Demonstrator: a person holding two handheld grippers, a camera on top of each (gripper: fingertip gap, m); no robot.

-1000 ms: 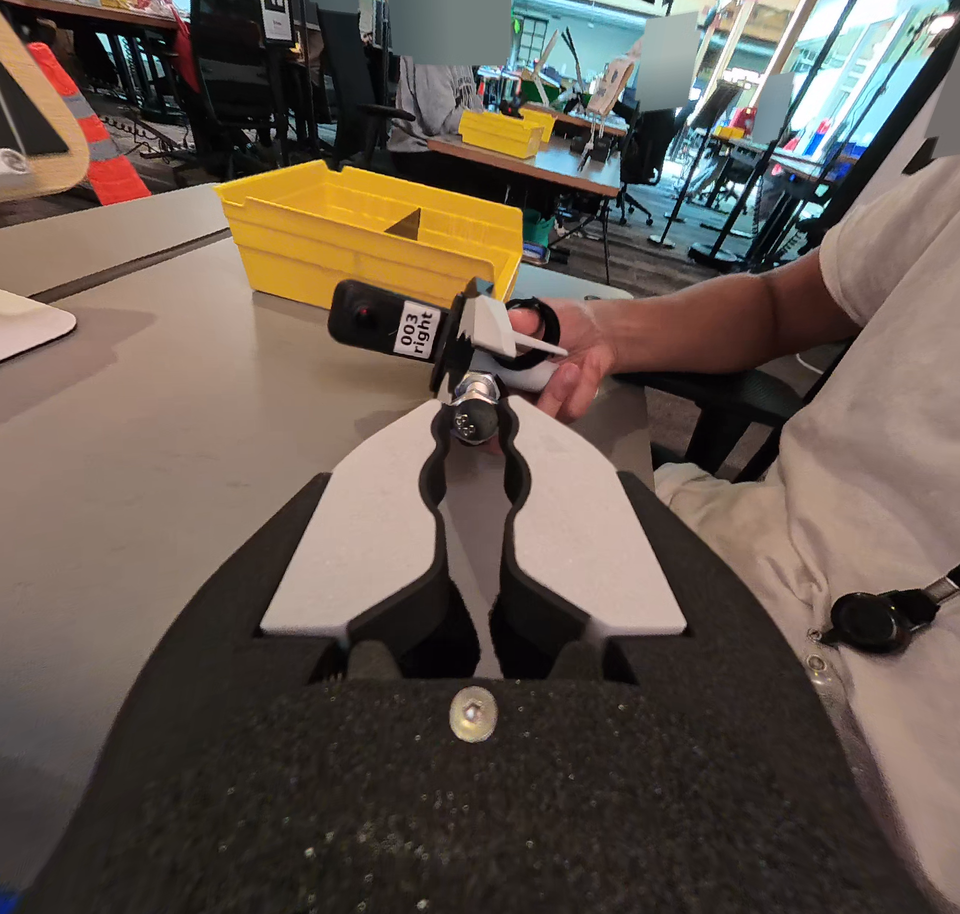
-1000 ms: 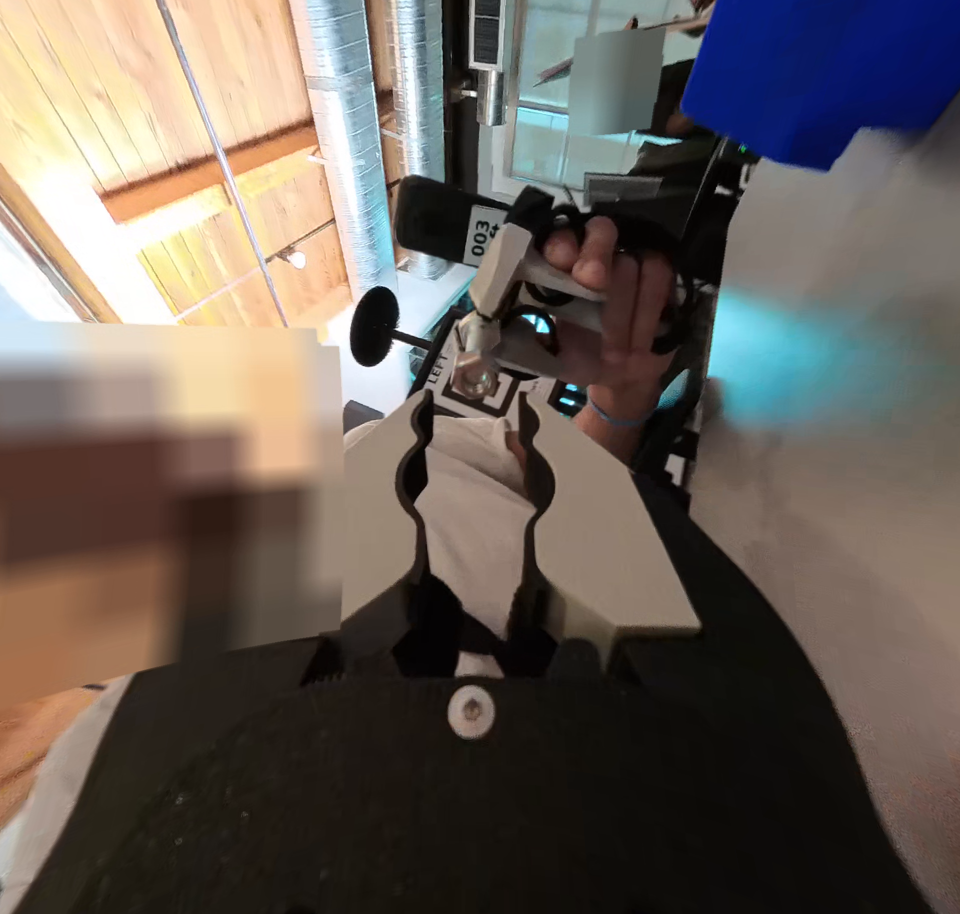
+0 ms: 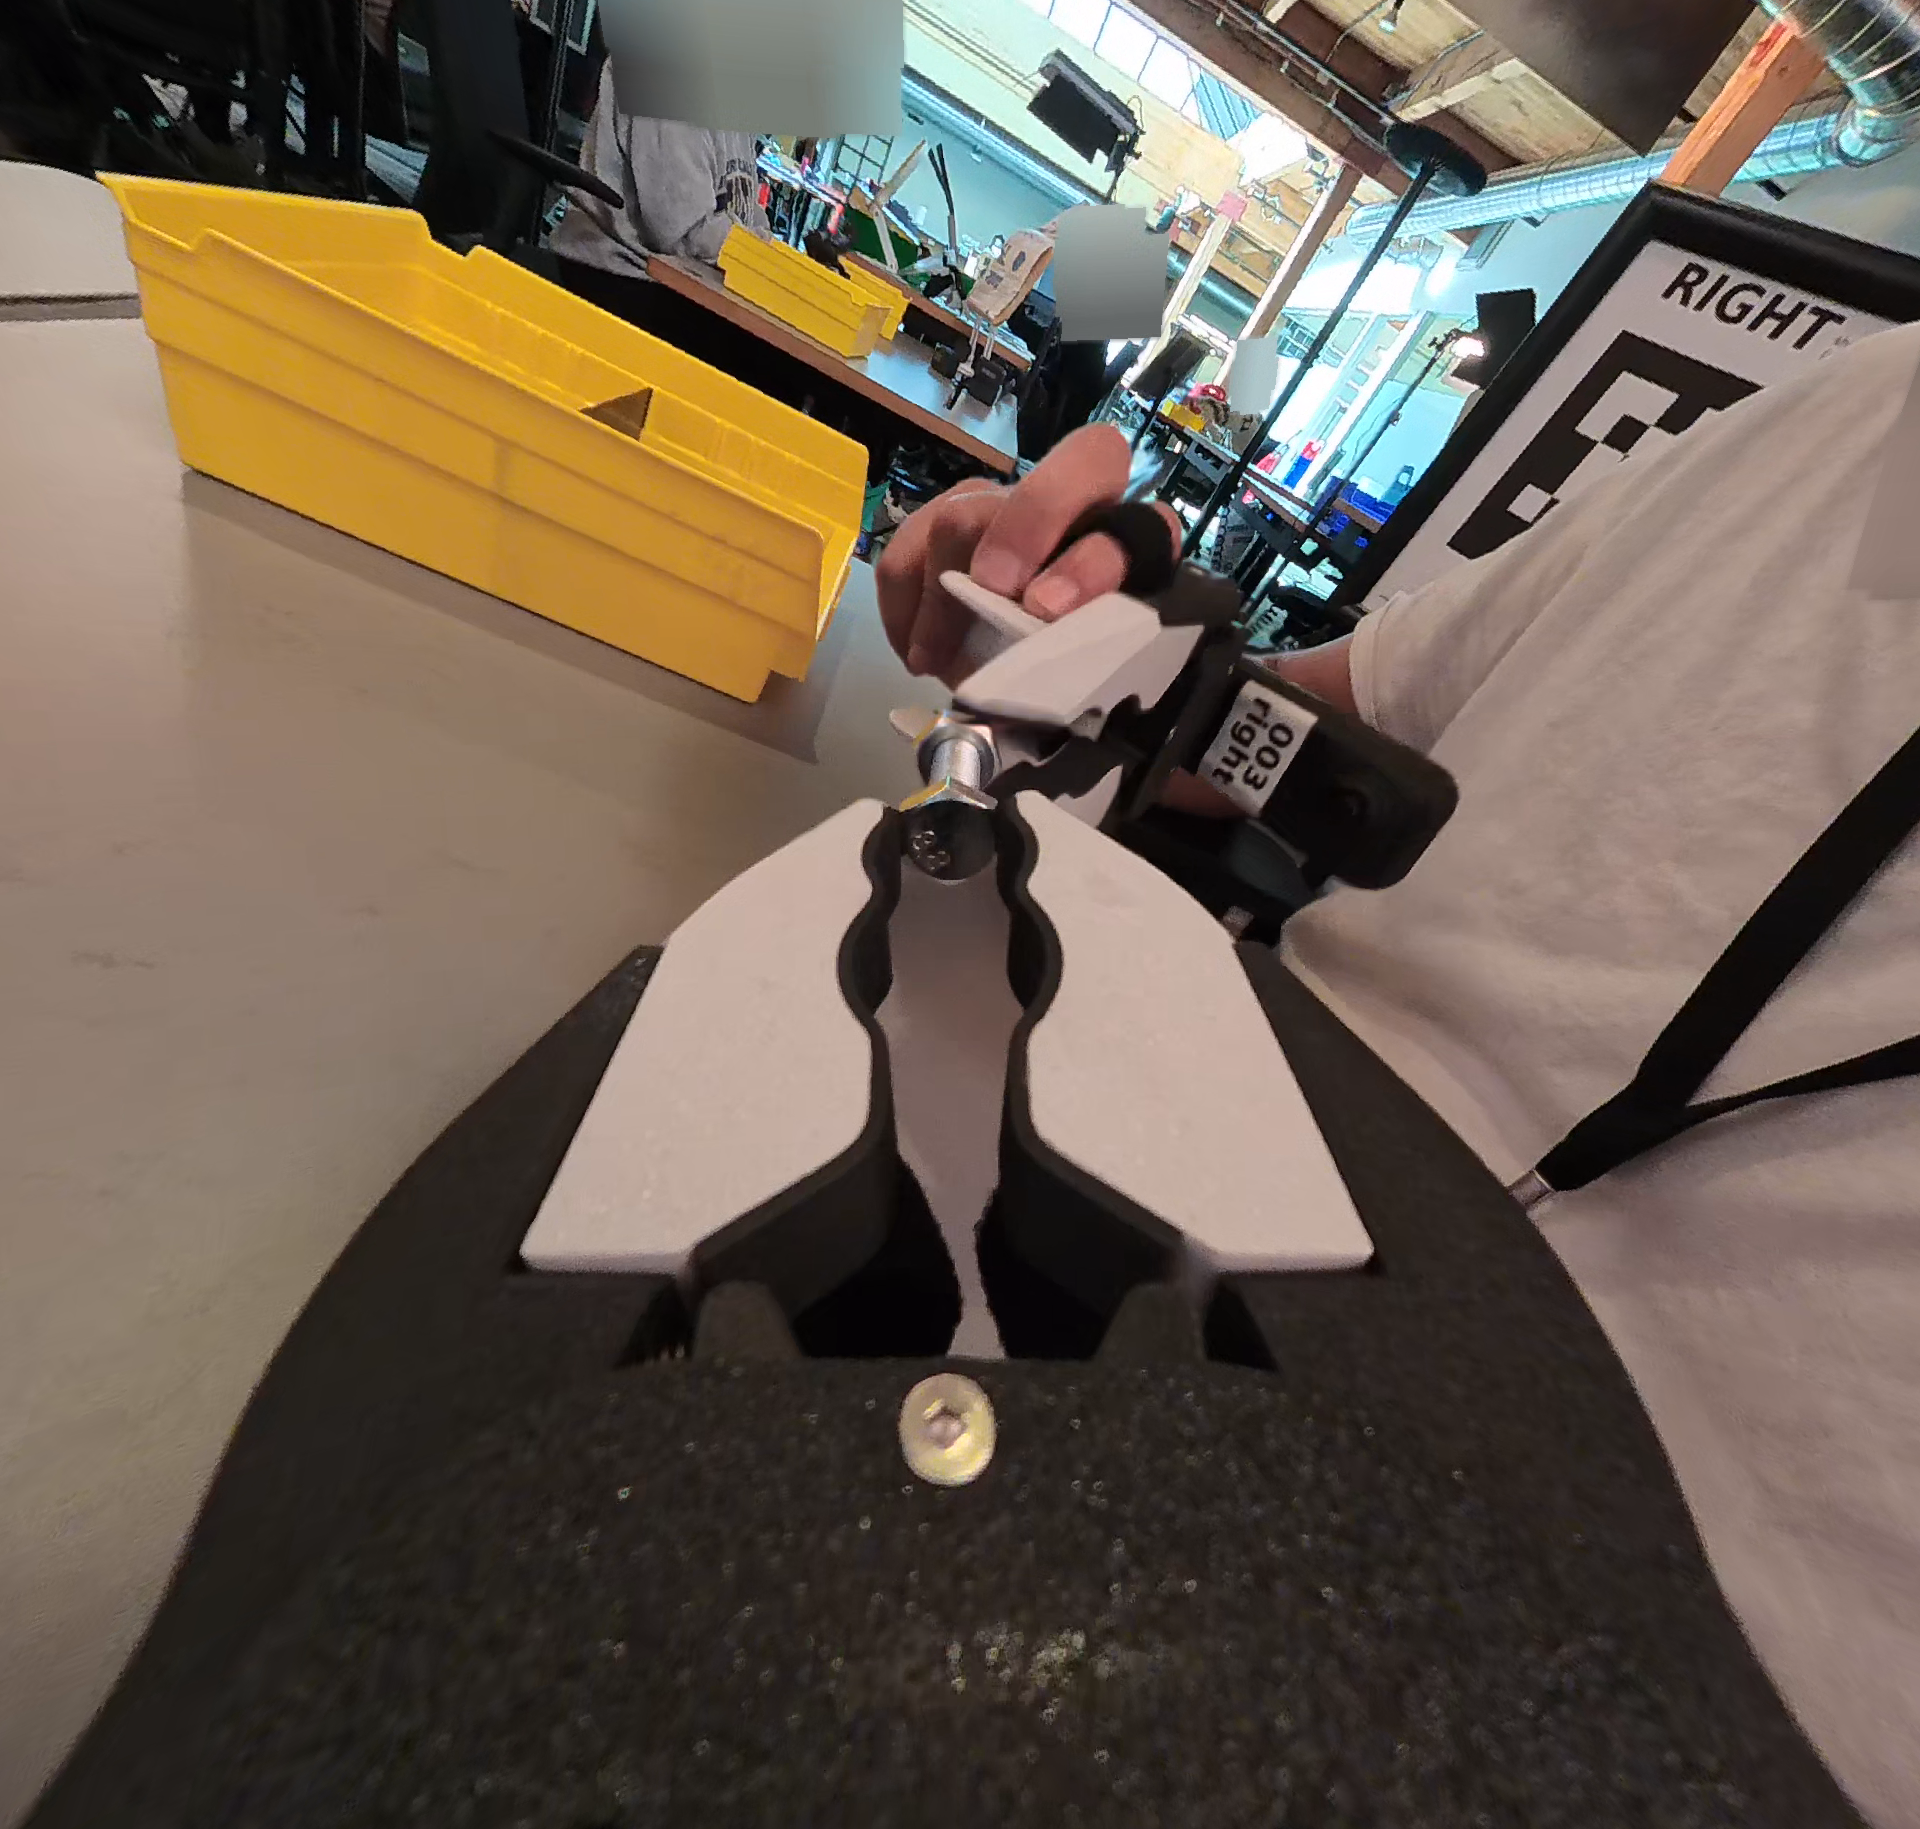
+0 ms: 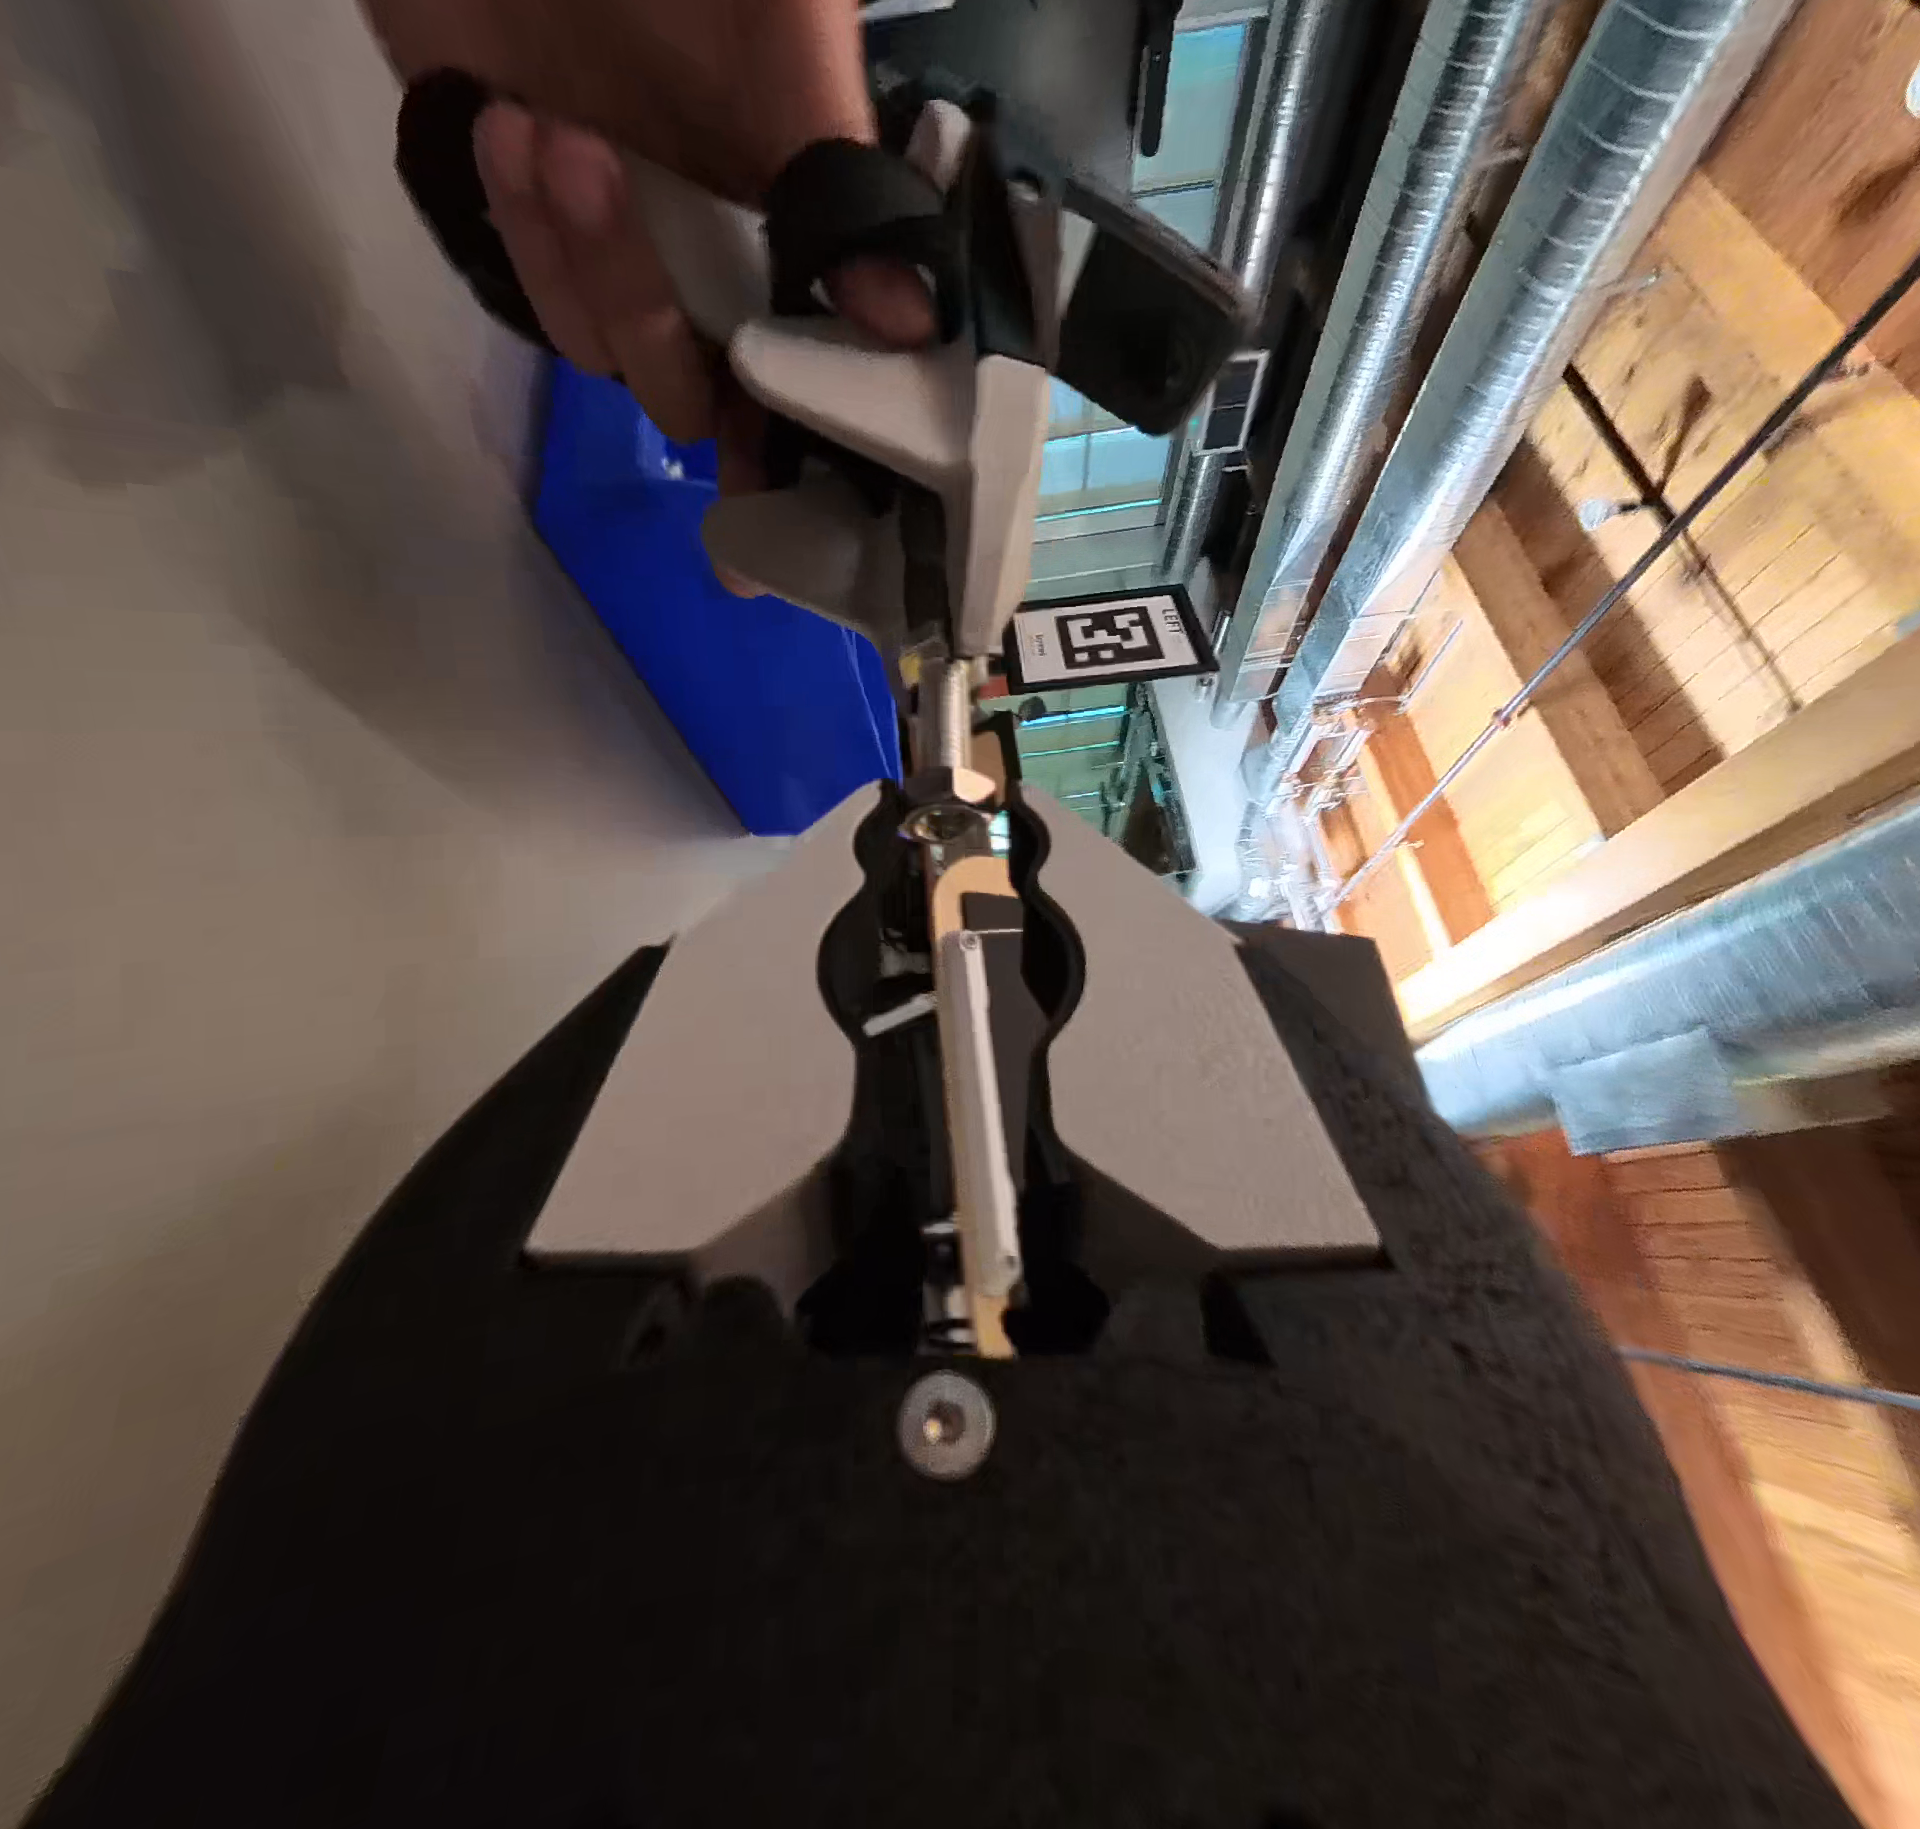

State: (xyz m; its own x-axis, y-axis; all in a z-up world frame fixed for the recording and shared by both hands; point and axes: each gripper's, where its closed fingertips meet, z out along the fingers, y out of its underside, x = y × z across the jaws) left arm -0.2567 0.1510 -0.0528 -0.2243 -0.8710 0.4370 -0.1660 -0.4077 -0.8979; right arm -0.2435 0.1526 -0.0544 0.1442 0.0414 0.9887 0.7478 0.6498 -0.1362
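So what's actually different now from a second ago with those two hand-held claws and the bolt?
The right gripper has swung round: its camera end, which pointed toward the yellow bin, now points toward the person, and its hand sits on the bin side. The right view's backdrop has swung too. Unchanged: the left gripper clamps the bolt's head, the right grips the wing nut on the threads.

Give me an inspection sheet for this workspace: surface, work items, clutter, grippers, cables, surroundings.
Surface: grey table.
Work items: silver bolt with a wing nut on its thread, held off the table.
Clutter: yellow bin; blue container.
Grippers: left gripper jaws clamp the bolt head; right gripper jaws grip the wing nut end.
Cables: nothing seen; a black strap crosses a white shirt.
Surroundings: workshop desks, ceiling ducts, marker board.
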